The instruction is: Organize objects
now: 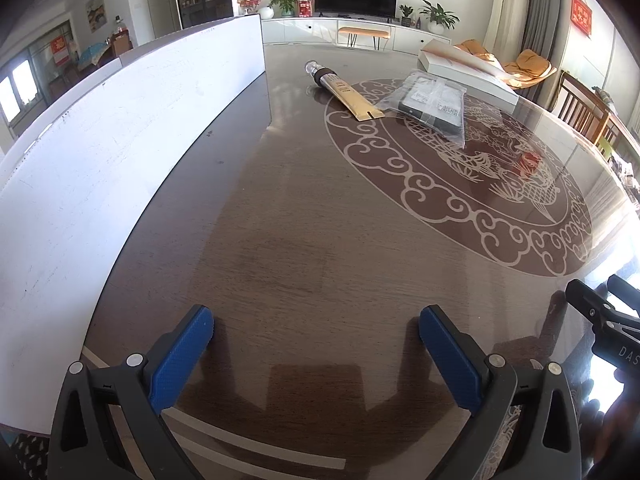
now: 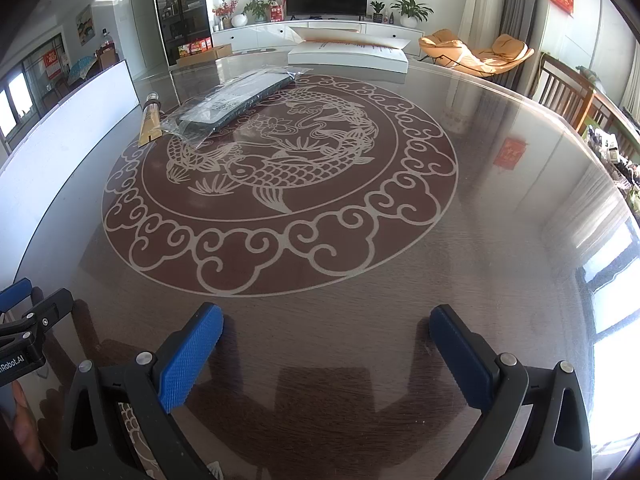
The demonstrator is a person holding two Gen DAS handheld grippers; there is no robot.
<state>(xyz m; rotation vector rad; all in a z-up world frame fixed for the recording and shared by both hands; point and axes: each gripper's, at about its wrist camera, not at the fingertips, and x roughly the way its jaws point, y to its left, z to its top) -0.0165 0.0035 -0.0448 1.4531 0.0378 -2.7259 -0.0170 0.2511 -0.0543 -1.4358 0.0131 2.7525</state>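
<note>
The left gripper [image 1: 316, 344] sits at the bottom of the left wrist view, jaws spread wide, nothing between the blue pads [image 1: 182, 356]. The right gripper [image 2: 326, 346] sits at the bottom of the right wrist view, jaws likewise wide apart and empty. Both hang over the bare table [image 1: 280, 240]. In the left wrist view the tube [image 1: 344, 92] lies at upper centre, with the bag [image 1: 432, 106] just right of it on the carved medallion [image 2: 280, 184]. The white box [image 1: 464, 72] lies beyond the bag, at the far edge. A white board [image 1: 100, 152] stands along the left
</note>
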